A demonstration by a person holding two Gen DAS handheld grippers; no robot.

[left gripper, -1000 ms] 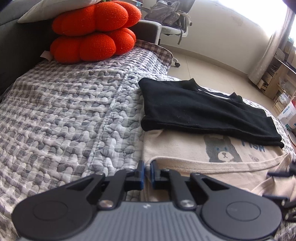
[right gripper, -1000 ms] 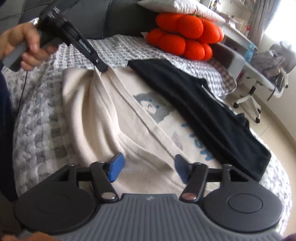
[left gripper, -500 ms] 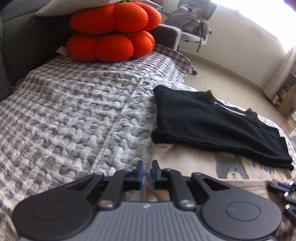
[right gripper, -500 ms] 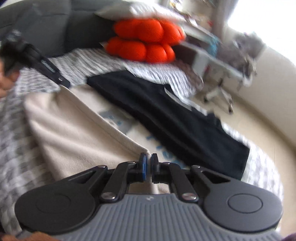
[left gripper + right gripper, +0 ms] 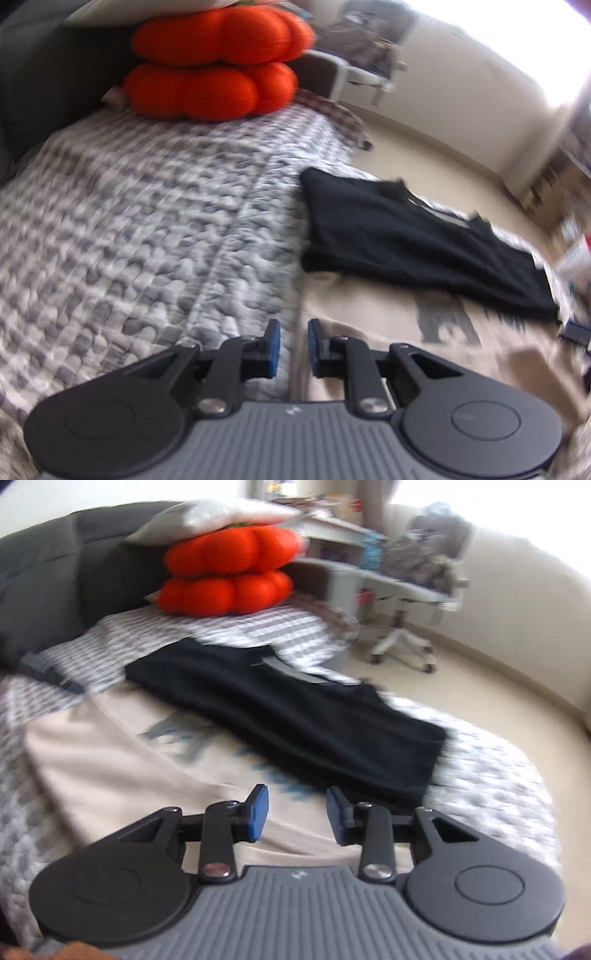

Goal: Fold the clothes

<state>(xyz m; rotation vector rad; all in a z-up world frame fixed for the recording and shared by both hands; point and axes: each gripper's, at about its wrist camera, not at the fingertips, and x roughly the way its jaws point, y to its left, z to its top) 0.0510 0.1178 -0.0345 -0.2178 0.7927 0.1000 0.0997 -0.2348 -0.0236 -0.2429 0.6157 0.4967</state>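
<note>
A cream T-shirt [image 5: 122,760] with a grey bear print lies flat on the bed [image 5: 129,236], which is covered by a grey-and-white quilted spread. A folded black garment [image 5: 295,716] rests across the shirt's far side, overlapping its printed area, with its far end near the bed's edge by the floor.

The left gripper [image 5: 293,345] hangs over the shirt's left edge, where cream cloth meets quilt. Its jaws stand at a narrow gap and are opening, with nothing pinched between the blue pads [image 5: 274,347]. The right gripper [image 5: 297,814] hovers above the shirt's near part, just short of the black garment's near edge. Its jaws are moderately apart and opening, and no cloth is caught between them.

Left of the shirt the quilt runs bare up to two stacked orange cushions [image 5: 218,70] at the headboard. An office chair [image 5: 406,602] stands on the floor beyond the bed. Both views are motion-blurred.
</note>
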